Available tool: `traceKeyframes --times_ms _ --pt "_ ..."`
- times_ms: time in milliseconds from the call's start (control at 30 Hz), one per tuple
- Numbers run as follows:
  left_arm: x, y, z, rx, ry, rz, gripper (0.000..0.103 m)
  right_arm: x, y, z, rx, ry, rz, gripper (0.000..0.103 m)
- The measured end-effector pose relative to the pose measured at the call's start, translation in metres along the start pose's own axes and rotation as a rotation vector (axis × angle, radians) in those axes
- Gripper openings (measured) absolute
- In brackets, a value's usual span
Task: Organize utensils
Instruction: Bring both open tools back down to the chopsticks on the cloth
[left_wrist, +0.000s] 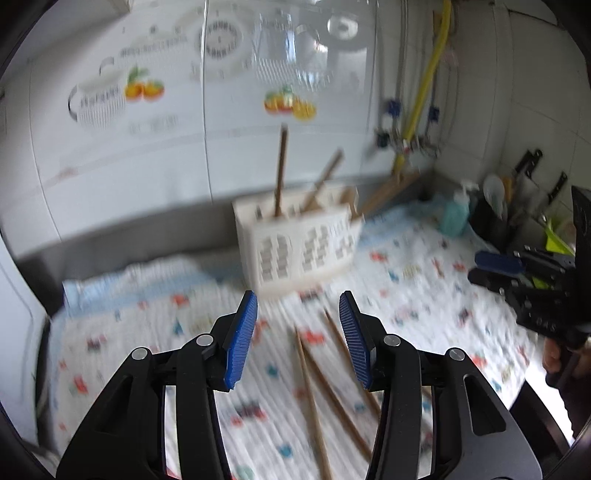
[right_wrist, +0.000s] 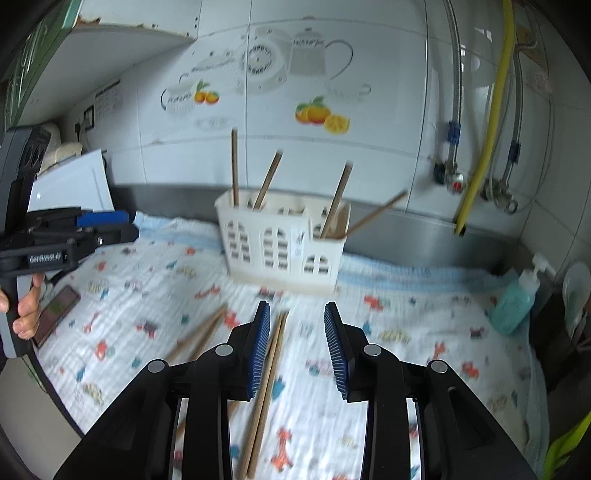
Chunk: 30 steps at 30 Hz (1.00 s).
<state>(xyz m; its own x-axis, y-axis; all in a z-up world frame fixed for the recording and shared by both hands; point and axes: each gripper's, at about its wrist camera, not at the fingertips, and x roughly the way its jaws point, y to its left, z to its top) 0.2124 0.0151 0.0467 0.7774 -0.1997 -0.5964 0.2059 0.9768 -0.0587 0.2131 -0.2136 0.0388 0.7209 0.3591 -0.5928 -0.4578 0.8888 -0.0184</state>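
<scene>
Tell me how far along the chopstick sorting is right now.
Partway. Four chopsticks already stand in the white slotted holder. Nothing is in hand: the left gripper and the right gripper are both open and empty above the patterned cloth. Still to do: a pair of chopsticks by the right gripper and another pair further left lie loose on the cloth.

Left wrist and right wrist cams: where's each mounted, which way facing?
Left wrist: on the left tool, facing the tiled wall across the cloth; open blue pads frame loose chopsticks; right tool at right edge.
Right wrist: on the right tool, same heading; open; left tool and hand at left.
Shared: white utensil holder, chopsticks, teal bottle.
</scene>
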Motion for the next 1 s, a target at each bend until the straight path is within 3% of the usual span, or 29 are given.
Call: traceKeyframes --times_ms 333,567,1000 --pt "0.011 -0.009 -0.077 -0.019 0.155 -0.018 0.047 0.005 0.016 -0.059 0.045 0.068 0.018 0.03" --pt "0.022 -0.009 -0.115 -0.074 0.232 -0.024 0.047 0.01 0.014 -0.08 0.081 0.098 0.01 0.03" --pt "0.042 -0.016 -0.149 -0.123 0.309 -0.018 0.045 0.013 0.01 -0.097 0.13 0.123 0.022 0.03"
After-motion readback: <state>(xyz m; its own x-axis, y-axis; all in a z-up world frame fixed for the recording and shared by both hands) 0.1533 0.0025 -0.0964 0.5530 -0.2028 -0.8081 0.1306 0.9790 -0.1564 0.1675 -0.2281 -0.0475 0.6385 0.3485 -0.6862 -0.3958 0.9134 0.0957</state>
